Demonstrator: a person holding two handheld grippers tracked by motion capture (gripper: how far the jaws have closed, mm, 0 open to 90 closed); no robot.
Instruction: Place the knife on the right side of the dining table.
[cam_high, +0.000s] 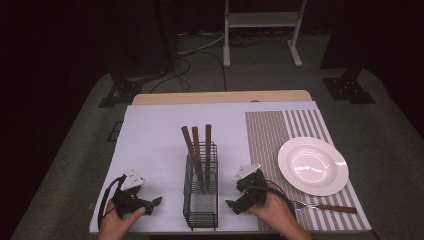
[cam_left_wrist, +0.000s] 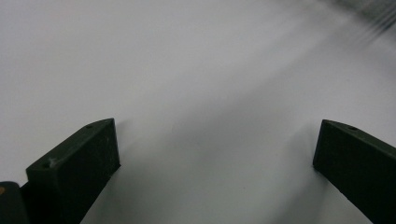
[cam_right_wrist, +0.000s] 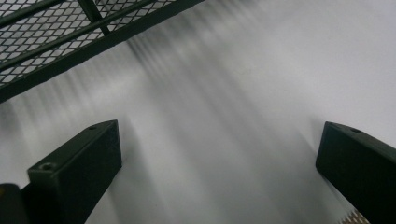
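Fork (cam_high: 325, 206) lies on striped mat (cam_high: 300, 125) just right of plate (cam_high: 313, 165)'s near edge; likely placed already. Three wooden-handled utensils (cam_high: 199, 150) stand in mesh caddy (cam_high: 201, 192) (heads hidden), probably still to be set out. Left claw (cam_high: 154, 202) and right claw (cam_high: 231, 205), both wide and empty, rest low on the table (cam_high: 150, 135) flanking the caddy.

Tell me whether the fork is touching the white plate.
Apart. The high view shows the fork lying on the striped placemat below the plate, with a strip of mat between them.
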